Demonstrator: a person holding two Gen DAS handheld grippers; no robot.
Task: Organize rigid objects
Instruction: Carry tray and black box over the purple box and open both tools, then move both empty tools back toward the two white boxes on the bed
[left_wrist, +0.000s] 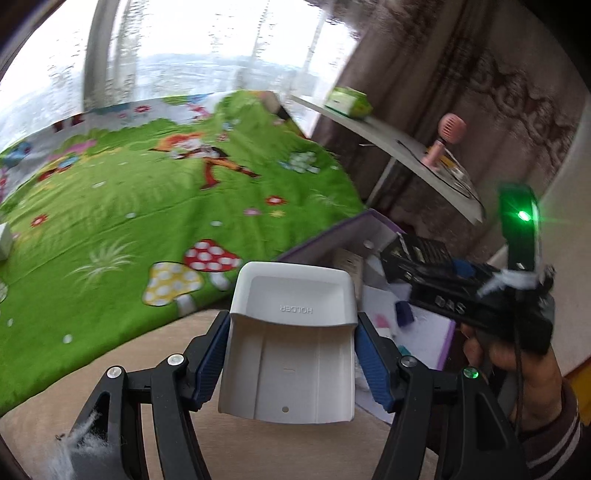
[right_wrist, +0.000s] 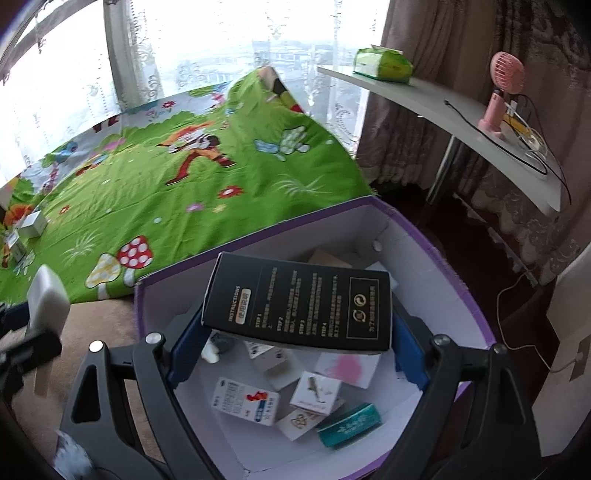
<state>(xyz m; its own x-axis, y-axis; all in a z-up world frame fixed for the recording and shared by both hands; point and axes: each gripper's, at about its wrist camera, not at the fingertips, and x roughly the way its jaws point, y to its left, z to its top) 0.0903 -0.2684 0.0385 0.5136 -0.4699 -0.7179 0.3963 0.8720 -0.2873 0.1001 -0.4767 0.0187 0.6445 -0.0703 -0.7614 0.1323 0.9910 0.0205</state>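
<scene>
Left gripper (left_wrist: 291, 354): your blue pads clamp both sides of the white holder (left_wrist: 291, 332), jaws about half spread, pointing downward.
White holder: it sits between your left fingers, its "HOLDER" lettering upside down, above beige floor beside the purple box (left_wrist: 439, 332).
Right gripper (right_wrist: 299, 332): your jaws stand wide, pressed on the two ends of the black box (right_wrist: 299, 306).
Black box: you hold it tilted over the open purple box (right_wrist: 443, 266), printed instructions facing up.
Purple box: its white inside already holds several small cartons (right_wrist: 317, 395), lying loosely on the bottom.
Green mat (right_wrist: 177, 192): it lies just beyond the purple box, with a small grey box (right_wrist: 33, 225) near its left edge.
Shelf (right_wrist: 443, 107): a pink fan (right_wrist: 500, 92) stands on it at right.
</scene>
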